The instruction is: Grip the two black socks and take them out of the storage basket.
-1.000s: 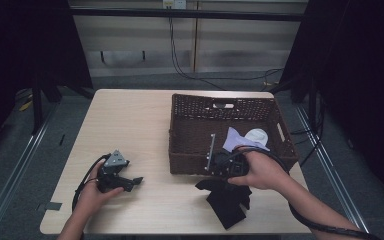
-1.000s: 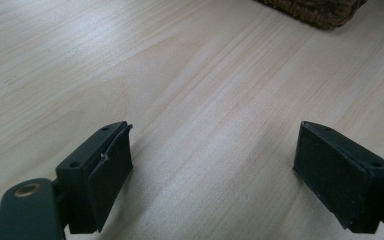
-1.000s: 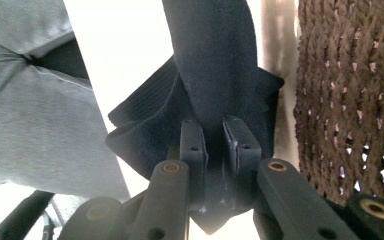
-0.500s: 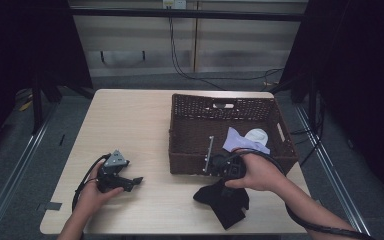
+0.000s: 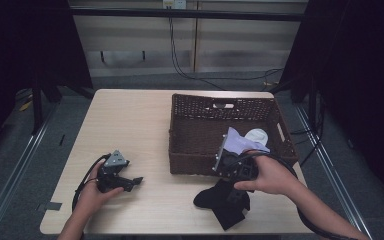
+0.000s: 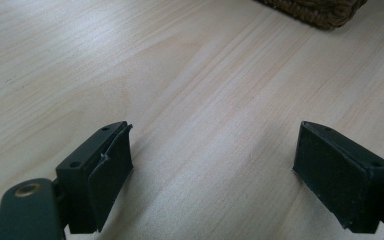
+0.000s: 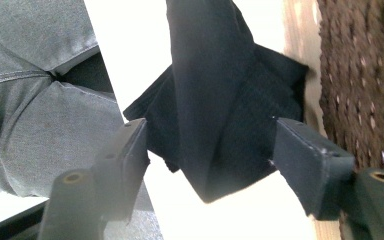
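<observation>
A black cloth [image 5: 221,201] lies crumpled at the table's front edge, just before the brown wicker basket [image 5: 195,160]. My right gripper [image 5: 231,184] points down at it from above. In the right gripper view my right gripper [image 7: 212,132] stands open, its jaws wide on either side of a raised fold of the black cloth [image 7: 215,90] and not pinching it. My left gripper [image 5: 134,182] rests low over the table's front left, pointing right. In the left gripper view my left gripper [image 6: 215,135] is open over bare wood [image 6: 180,75].
Inside the basket lie a lavender cloth [image 5: 237,141] and a white item [image 5: 256,135]. The basket wall [image 7: 365,75] is close beside my right jaw. The person's grey trousers [image 7: 30,100] show past the table edge. A basket corner [image 6: 315,7] lies ahead of my left gripper.
The black cloth has settled and spread leftward on the table under my right gripper. My left gripper has stayed where it was.
</observation>
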Action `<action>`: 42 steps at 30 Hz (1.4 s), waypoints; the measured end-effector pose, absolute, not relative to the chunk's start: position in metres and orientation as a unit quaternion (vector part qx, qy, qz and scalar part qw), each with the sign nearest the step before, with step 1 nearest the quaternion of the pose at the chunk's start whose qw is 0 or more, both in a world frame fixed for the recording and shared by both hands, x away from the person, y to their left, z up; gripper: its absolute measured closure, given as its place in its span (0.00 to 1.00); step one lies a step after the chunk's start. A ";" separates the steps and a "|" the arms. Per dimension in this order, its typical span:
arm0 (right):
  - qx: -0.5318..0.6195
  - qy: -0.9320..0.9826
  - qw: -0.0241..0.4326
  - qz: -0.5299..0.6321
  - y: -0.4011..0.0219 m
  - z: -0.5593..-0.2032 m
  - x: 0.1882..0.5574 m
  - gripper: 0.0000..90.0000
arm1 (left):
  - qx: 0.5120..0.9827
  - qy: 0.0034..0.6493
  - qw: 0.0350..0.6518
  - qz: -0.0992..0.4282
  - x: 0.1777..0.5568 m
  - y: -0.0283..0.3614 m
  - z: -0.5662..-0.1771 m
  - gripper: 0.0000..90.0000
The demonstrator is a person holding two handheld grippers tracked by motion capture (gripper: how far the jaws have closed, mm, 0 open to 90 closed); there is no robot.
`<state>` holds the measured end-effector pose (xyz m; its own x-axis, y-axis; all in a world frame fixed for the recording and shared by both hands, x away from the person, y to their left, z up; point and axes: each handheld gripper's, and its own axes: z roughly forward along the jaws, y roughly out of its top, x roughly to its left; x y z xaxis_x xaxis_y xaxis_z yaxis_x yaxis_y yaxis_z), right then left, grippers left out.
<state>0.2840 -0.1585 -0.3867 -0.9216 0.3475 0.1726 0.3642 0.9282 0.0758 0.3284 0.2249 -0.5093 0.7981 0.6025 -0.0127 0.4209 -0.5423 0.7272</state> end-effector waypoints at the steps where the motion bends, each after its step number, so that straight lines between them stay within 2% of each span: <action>1: -0.185 -0.978 0.078 -0.057 -0.161 -0.386 0.284 0.30 | 0.870 0.294 0.377 0.120 0.328 0.225 -0.509 0.16; 8: -0.202 -0.974 0.083 -0.063 -0.182 -0.387 0.279 0.21 | 0.870 0.294 0.377 0.120 0.328 0.225 -0.509 0.16; 34: -0.301 -0.941 0.073 -0.138 -0.260 -0.437 0.256 0.21 | 0.870 0.294 0.378 0.120 0.328 0.225 -0.509 0.16; 42: -0.332 -0.926 0.047 -0.171 -0.279 -0.456 0.248 0.22 | 0.870 0.294 0.378 0.120 0.328 0.225 -0.509 0.16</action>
<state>0.2485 -0.2789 -0.4562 -0.7748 0.5995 0.2007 0.6317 0.7205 0.2861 0.3284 0.2248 -0.5093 0.7980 0.6025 -0.0124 0.4205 -0.5420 0.7276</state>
